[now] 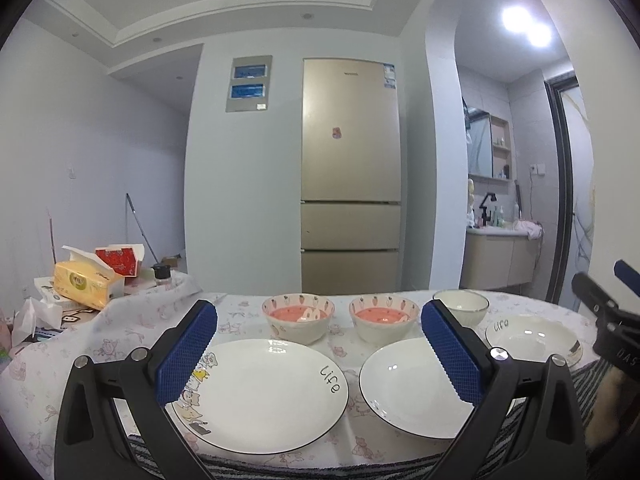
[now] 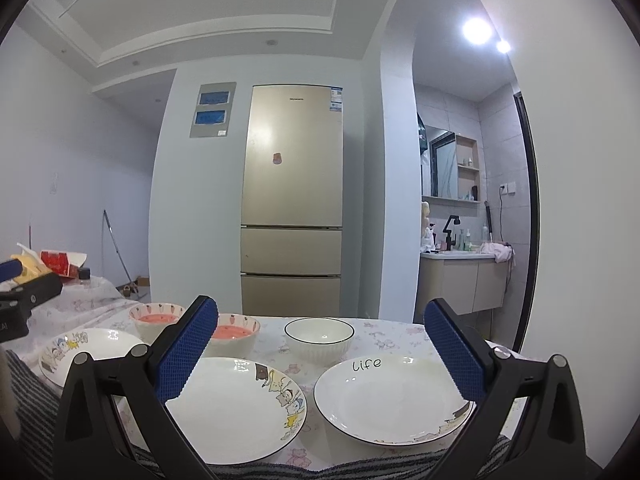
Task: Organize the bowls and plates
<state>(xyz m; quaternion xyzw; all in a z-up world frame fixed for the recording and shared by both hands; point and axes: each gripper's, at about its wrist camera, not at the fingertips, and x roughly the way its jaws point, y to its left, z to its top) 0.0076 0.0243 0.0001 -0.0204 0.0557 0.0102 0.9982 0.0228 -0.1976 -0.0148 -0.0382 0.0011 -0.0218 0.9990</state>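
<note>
Laid out on a cloth-covered worktop [image 1: 120,320]: three white plates along the near edge and three bowls in a row behind, toward the far edge. At left, the "life" plate [image 1: 264,394]; at centre, the cartoon plate [image 2: 236,408]; at right, a deeper "life" plate [image 2: 390,398]. Behind, two pink-lined bowls [image 1: 298,316] [image 1: 384,318] side by side, and a plain white ribbed bowl [image 2: 319,338] toward the right. Hovering at the near edge, left gripper [image 1: 320,352] and right gripper [image 2: 322,354], both spread wide, nothing held. Glazed ceramic by the look: stiff, smooth, likely slippery against the pads and prone to chipping if knocked together. Best taken by the rim, one finger over and one under the near lip; bowls pinched across the wall. Tissue packs [image 1: 86,282] crowded at the far left corner.
</note>
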